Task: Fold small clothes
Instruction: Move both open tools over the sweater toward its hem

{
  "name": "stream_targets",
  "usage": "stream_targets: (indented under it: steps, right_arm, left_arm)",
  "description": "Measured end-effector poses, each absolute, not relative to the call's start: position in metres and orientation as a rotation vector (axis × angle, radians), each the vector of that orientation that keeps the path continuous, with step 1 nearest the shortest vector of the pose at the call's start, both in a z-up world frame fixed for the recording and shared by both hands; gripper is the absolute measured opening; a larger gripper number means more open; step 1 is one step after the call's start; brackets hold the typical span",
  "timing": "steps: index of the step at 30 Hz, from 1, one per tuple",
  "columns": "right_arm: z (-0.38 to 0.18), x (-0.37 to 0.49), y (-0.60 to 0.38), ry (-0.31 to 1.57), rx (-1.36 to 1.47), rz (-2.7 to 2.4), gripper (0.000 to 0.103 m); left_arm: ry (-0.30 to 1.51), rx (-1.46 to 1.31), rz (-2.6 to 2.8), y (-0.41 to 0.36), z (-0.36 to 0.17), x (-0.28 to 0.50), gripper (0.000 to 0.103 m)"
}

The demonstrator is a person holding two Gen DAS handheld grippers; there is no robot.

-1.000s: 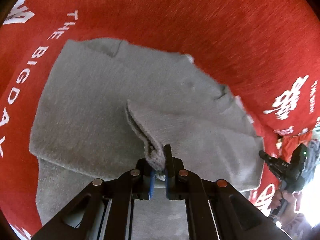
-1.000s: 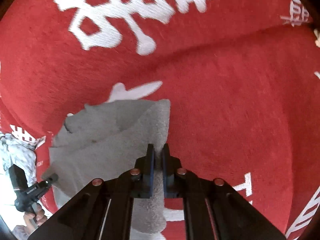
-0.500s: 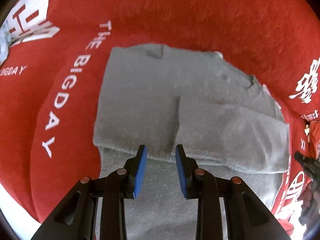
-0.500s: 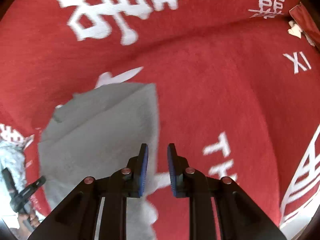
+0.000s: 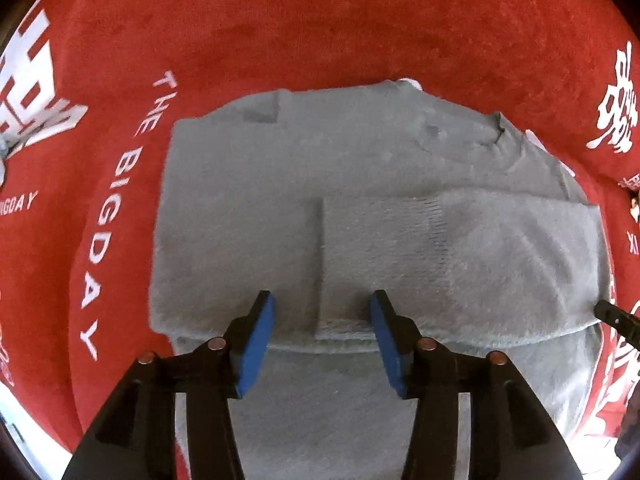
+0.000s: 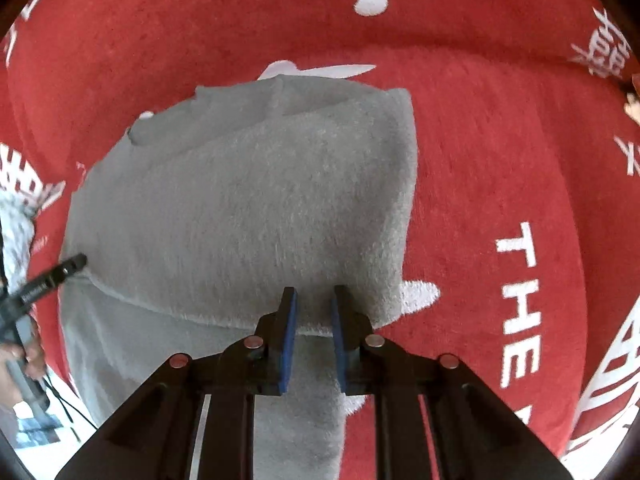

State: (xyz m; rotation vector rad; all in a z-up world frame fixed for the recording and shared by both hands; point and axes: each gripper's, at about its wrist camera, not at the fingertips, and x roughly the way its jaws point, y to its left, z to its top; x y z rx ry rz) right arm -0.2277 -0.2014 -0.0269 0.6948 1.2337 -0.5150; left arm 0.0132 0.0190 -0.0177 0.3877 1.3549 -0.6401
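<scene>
A grey fuzzy sweater [image 5: 360,184] lies flat on a red cloth [image 5: 320,32] with white lettering. One sleeve [image 5: 460,256] is folded across its body. My left gripper [image 5: 322,308] is open and empty, just above the sleeve's cuff end near the garment's lower fold. In the right wrist view the same sweater [image 6: 248,216] fills the middle. My right gripper [image 6: 314,300] is open and empty, over the sweater's near right corner. The left gripper [image 6: 60,272] shows at the left edge there.
The red cloth [image 6: 500,152] covers the whole surface, with white printed words and characters around the sweater. A person's hand [image 6: 20,356] holds the left gripper's handle. The right gripper's tip [image 5: 612,314] shows at the right edge of the left wrist view.
Both grippers were shut on the grey fabric a second ago. They let go, opened wider and drew back. The sleeve now lies flat across the sweater.
</scene>
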Motion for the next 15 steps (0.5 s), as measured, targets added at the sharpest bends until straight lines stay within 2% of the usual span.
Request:
stream_targets:
  steps: [3, 5, 7, 8, 9, 15]
  right_arm:
    - [-0.023, -0.233, -0.199, 1.242, 0.717, -0.530, 0.017]
    - [-0.018, -0.240, -0.198, 1.236, 0.759, -0.541, 0.021]
    - [-0.015, -0.251, -0.194, 1.238, 0.795, -0.559, 0.031]
    - [-0.015, -0.259, -0.191, 1.237, 0.825, -0.567, 0.041]
    - [-0.015, -0.266, -0.189, 1.237, 0.845, -0.572, 0.044]
    - [-0.028, -0.305, -0.175, 1.258, 0.996, -0.606, 0.044]
  left_arm:
    - [1.361, 0.401, -0.626, 0.029, -0.012, 0.014, 0.051]
    - [1.368, 0.415, -0.619, 0.033, -0.010, 0.012, 0.051]
    - [1.378, 0.424, -0.619, 0.037, -0.009, 0.008, 0.051]
    - [1.381, 0.430, -0.620, 0.040, -0.010, 0.005, 0.051]
    - [1.387, 0.441, -0.619, 0.046, -0.010, 0.001, 0.051]
    - [1.439, 0.474, -0.608, 0.068, -0.015, -0.017, 0.051]
